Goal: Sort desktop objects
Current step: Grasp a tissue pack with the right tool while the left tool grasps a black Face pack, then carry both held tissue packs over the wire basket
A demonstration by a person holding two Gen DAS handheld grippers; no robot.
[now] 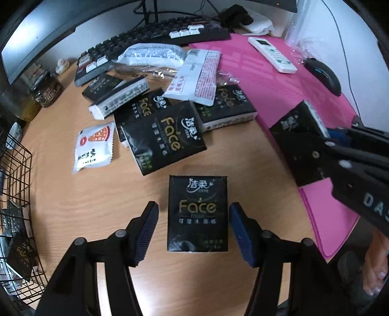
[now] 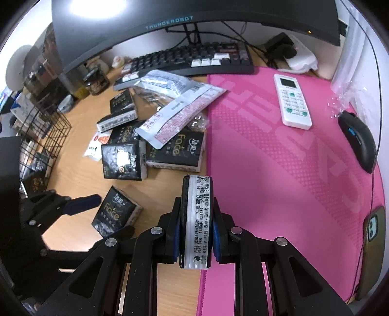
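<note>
We are holding the left gripper (image 1: 193, 233) over a black tissue pack (image 1: 198, 214) that is lying flat on the wooden worktop (image 1: 97, 194); its fingers (image 1: 145, 231) are standing released on either side of the pack, and we cannot tell whether the right pad is touching its edge. Our right gripper (image 2: 196, 228) is clenching a second tissue pack (image 2: 197, 218), held on edge with its white printed side facing up, over the border between the wood and the pink desk mat (image 2: 279, 170). Its fingers (image 2: 217, 243) are pressing on both black faces of that pack.

Just left of us a black wire basket (image 1: 17, 194) is holding a few more black packs. Beyond the flat pack, a loose pile of tissue packs (image 1: 165, 136) is lying overlapped on the wood, with a white snack sachet (image 1: 93, 148) beside it and white foil pouches (image 1: 194, 77) resting partly on top. A small jar (image 1: 46, 91) is standing at the far left.

On the mat a white remote control (image 2: 293, 102) and a black mouse (image 2: 357, 138) are lying well apart from the pile, and a phone (image 2: 374, 228) is sitting at the mat's right edge. Farthest back, a dark keyboard (image 2: 194, 60) is sitting under a monitor (image 2: 182, 19).
</note>
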